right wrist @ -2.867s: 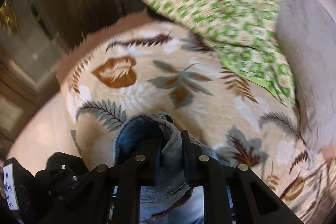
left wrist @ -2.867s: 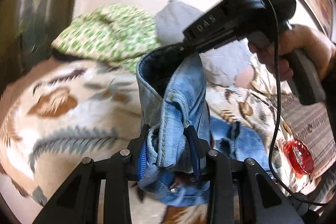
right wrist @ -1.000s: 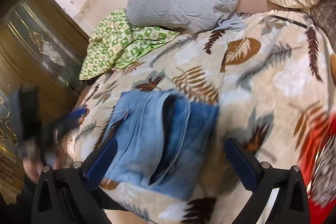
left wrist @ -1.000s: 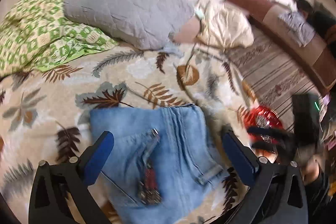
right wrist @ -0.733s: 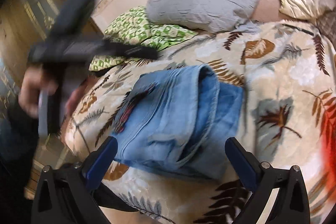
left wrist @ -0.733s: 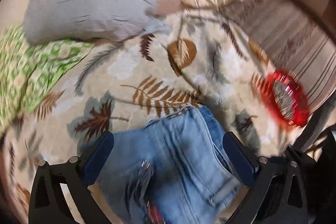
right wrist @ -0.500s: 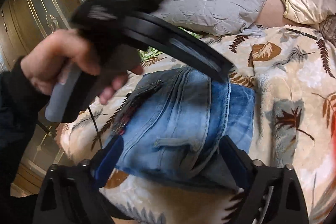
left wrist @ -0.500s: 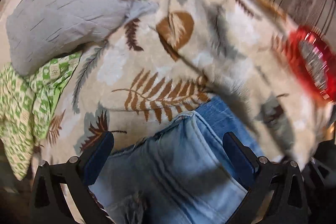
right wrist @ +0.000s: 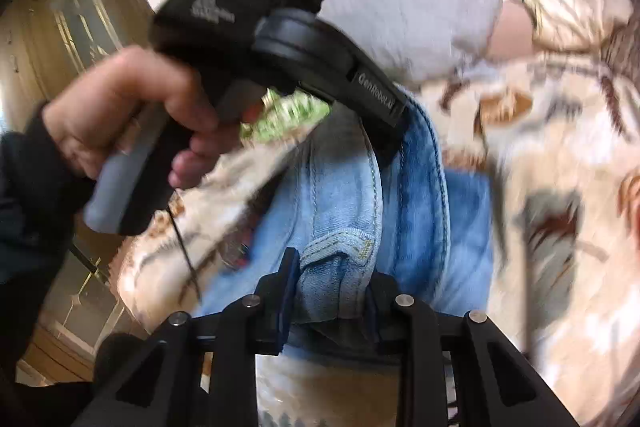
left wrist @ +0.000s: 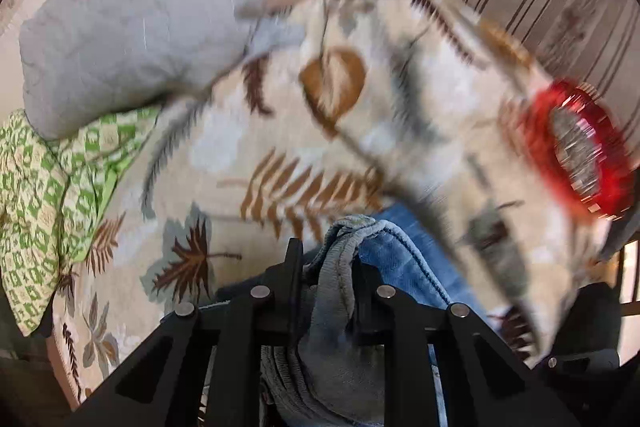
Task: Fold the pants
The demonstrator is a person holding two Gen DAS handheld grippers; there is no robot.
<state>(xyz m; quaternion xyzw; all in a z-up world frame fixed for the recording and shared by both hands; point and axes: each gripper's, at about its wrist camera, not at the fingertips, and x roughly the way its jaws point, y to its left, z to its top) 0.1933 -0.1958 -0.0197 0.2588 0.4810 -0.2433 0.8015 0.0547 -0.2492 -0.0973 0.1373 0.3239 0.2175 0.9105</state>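
Both jaws just closed, pinching folded jeans (right wrist: 340,211) edges.

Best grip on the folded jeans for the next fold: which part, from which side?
Take the thick folded edge of the jeans, one claw at each end, coming in from the near side of the bed. Left claw and right claw have just closed there, denim bunched between them.

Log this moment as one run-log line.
task: fold pants | left gripper: jaws just closed on jeans edge | right gripper: jaws just closed on jeans | jeans on bedspread
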